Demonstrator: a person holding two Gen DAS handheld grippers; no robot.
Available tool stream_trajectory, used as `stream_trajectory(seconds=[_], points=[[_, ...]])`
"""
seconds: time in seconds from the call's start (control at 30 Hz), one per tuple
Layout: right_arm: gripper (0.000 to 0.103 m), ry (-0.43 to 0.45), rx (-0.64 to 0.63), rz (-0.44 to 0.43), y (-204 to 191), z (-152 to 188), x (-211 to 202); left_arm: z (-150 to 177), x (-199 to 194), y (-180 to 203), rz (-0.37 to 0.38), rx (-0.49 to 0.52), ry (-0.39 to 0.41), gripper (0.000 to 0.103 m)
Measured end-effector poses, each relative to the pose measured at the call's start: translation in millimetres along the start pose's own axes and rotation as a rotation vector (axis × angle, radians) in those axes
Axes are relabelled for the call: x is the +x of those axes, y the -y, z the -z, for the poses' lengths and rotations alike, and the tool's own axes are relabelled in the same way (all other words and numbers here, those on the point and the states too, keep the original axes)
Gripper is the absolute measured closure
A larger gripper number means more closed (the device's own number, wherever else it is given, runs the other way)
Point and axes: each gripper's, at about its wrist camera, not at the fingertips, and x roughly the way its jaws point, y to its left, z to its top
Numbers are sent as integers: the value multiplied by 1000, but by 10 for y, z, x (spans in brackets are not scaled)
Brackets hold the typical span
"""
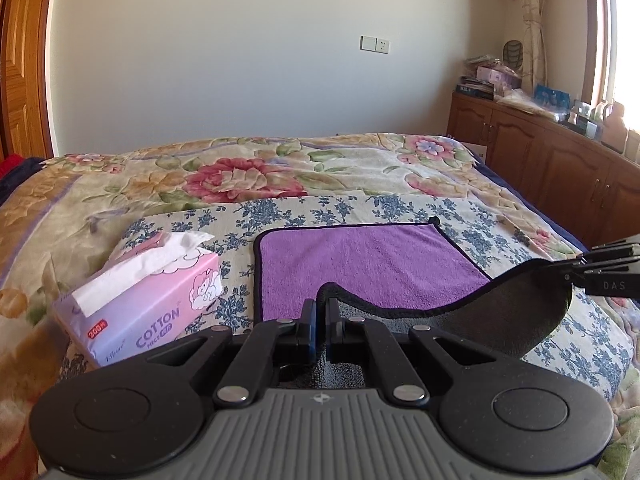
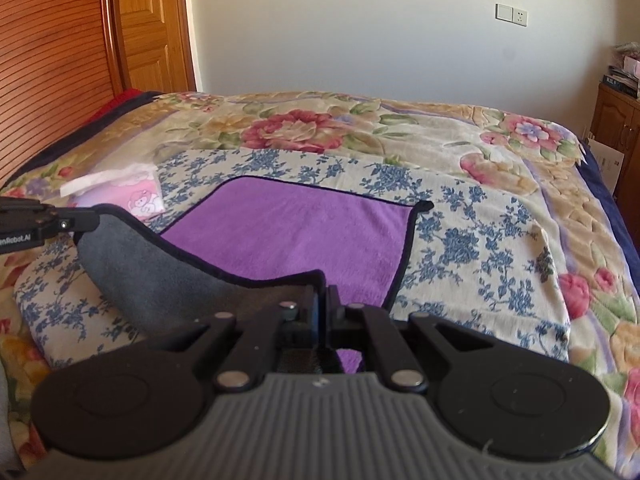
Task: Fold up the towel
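Observation:
A towel (image 1: 360,260), purple on top and grey underneath with a dark hem, lies on a blue-flowered cloth on the bed. It also shows in the right wrist view (image 2: 288,232). My left gripper (image 1: 321,304) is shut on its near left corner. My right gripper (image 2: 322,292) is shut on its near right corner. Both near corners are lifted, so the grey underside (image 1: 500,308) hangs in a sagging fold between them. The far half lies flat. The right gripper shows in the left wrist view (image 1: 580,268), the left gripper in the right wrist view (image 2: 86,220).
A pink tissue box (image 1: 152,300) stands just left of the towel, also in the right wrist view (image 2: 128,192). A floral blanket (image 1: 240,176) covers the bed. A wooden cabinet (image 1: 540,152) with clutter stands at the right, a wooden door (image 2: 148,24) at the left.

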Motion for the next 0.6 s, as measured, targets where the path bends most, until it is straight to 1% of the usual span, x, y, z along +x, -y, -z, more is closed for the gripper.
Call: stream_trajectory(seconds=[0.37, 0.6], points=[[99, 7, -71, 4, 37, -205, 103, -174, 116, -32, 0, 20, -1, 98], [99, 27, -72, -1, 86, -309, 179, -330, 191, -42, 4, 28, 13, 98]])
